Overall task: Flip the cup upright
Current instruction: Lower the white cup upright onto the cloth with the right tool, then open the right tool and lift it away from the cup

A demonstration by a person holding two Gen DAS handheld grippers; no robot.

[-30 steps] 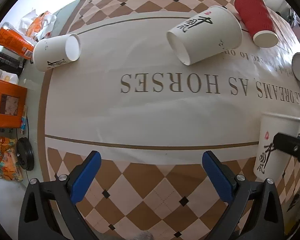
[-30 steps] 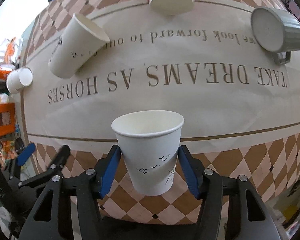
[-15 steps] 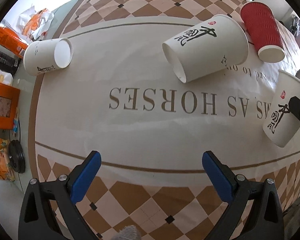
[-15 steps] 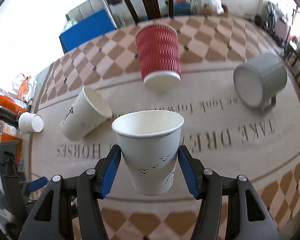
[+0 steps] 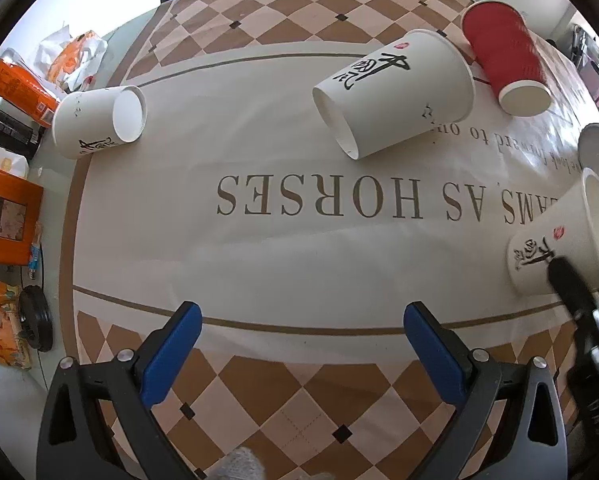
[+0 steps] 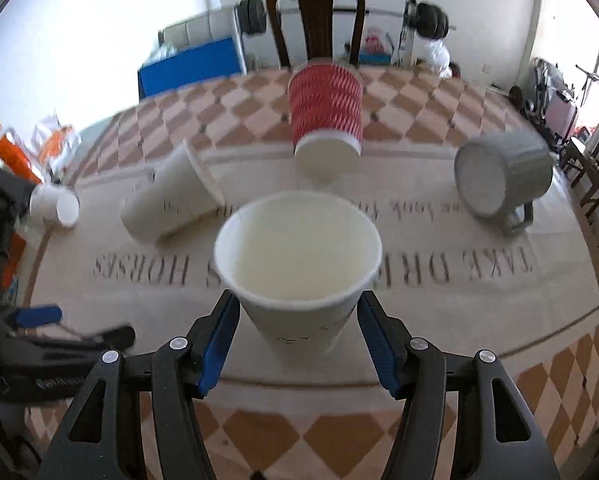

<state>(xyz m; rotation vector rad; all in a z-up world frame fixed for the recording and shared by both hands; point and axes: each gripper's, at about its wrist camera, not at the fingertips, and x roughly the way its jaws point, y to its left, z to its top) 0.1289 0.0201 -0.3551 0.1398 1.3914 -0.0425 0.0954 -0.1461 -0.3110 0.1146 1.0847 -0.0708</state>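
Observation:
My right gripper (image 6: pixel 297 334) is shut on a white paper cup (image 6: pixel 299 264) with small bird marks, its mouth tipped toward the camera, held over the tablecloth. The same cup (image 5: pixel 559 252) shows at the right edge of the left wrist view, tilted with its mouth to the right, the right gripper's black finger across it. My left gripper (image 5: pixel 299 344) is open and empty above the near checkered border of the table.
Lying on their sides on the cloth are a large white cup (image 5: pixel 395 92), a small white cup (image 5: pixel 99 120), a red ribbed cup (image 5: pixel 507 64) and a grey mug (image 6: pixel 499 176). Orange packages (image 5: pixel 9 216) lie off the left table edge. A chair (image 6: pixel 315 20) stands behind.
The right gripper has risen and tipped the white cup from upright, so its mouth leans toward the camera. The left gripper has moved forward a little and stays open.

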